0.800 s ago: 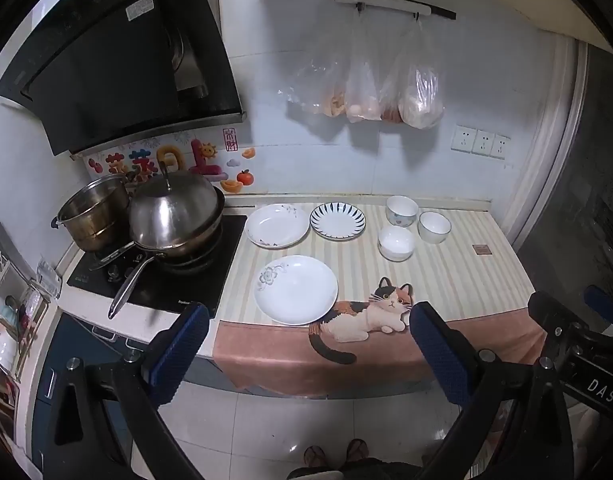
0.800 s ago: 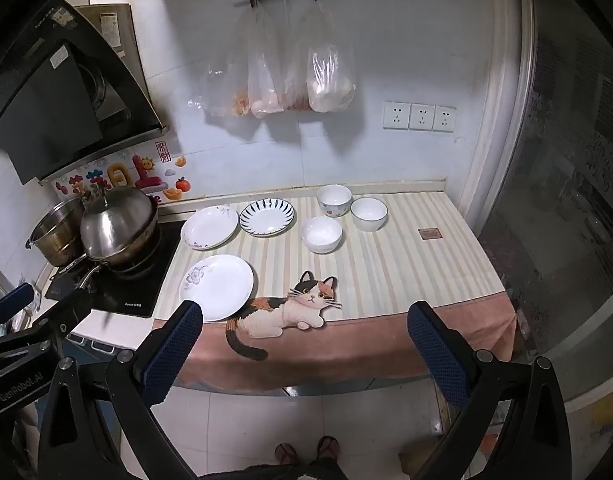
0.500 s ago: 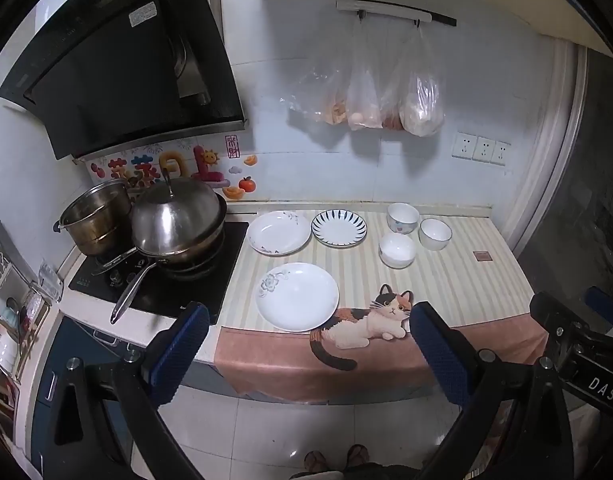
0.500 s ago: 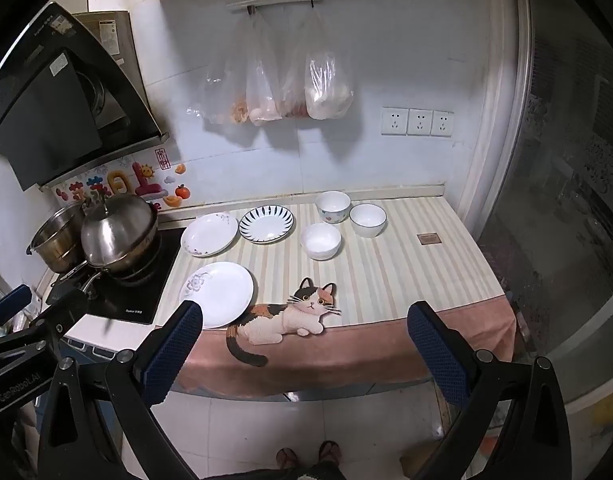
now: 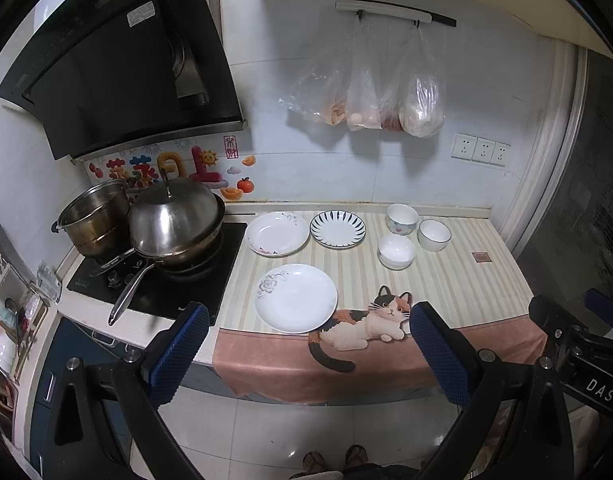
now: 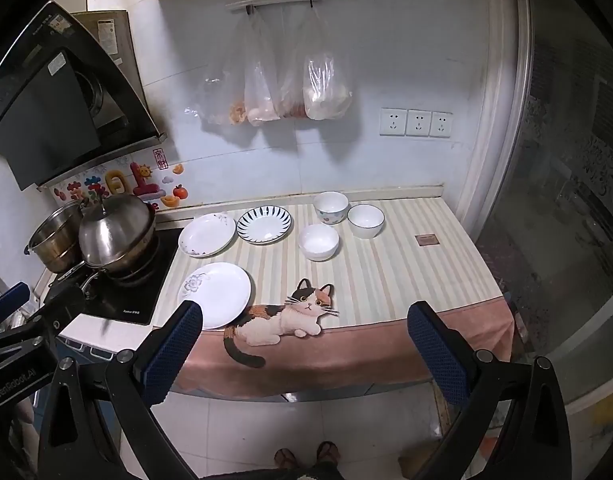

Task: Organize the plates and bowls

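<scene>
Countertop with a striped cloth (image 5: 446, 280) fills the frame centre. Lower centre on it lies a large white flower-print plate (image 5: 295, 297); above it sit a white sprig-patterned plate (image 5: 277, 233) and a blue-rayed plate (image 5: 337, 229). Right of these cluster three small white bowls (image 5: 396, 251). Left gripper (image 5: 306, 352) and right gripper (image 6: 302, 354) hang at the bottom edge, jaws spread wide, holding nothing.
</scene>
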The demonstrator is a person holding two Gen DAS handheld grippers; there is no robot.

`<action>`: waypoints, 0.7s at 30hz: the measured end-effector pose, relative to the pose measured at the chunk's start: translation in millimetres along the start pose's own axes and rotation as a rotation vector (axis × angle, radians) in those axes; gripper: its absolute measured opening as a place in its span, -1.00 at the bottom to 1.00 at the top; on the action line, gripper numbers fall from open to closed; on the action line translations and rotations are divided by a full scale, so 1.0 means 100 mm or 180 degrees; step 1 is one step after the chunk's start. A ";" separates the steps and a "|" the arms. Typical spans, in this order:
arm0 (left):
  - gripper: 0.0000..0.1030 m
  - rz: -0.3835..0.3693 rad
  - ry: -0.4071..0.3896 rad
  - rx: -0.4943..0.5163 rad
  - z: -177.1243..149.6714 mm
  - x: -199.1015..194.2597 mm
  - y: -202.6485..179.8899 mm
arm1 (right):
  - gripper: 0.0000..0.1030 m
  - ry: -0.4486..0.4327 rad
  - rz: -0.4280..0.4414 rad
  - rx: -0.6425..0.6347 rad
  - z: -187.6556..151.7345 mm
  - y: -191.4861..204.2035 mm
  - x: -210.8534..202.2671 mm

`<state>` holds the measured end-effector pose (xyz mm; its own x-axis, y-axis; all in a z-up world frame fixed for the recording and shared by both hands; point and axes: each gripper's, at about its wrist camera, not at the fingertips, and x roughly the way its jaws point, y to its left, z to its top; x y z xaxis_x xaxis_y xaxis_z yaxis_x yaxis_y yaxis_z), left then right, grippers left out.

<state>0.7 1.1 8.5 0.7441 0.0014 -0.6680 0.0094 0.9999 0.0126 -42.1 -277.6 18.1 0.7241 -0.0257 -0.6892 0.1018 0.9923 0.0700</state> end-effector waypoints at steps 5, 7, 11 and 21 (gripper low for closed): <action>1.00 -0.0003 0.0004 0.0002 0.00 0.00 0.01 | 1.00 -0.0001 0.0004 0.0002 -0.01 0.00 0.00; 1.00 0.0000 0.0003 0.0003 0.00 0.00 0.01 | 1.00 0.0002 0.0007 0.0004 0.00 0.00 0.01; 1.00 0.0007 0.0003 0.0006 0.03 0.03 -0.01 | 1.00 0.0000 0.0005 0.0005 0.00 0.00 0.01; 1.00 0.0002 0.0000 -0.0004 0.05 0.05 -0.03 | 1.00 0.0001 -0.0007 0.0000 0.01 0.00 0.02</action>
<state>7.9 -1.5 9.1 0.7442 0.0021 -0.6680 0.0080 0.9999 0.0120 -40.5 -277.7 17.3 0.7237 -0.0278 -0.6895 0.1035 0.9923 0.0686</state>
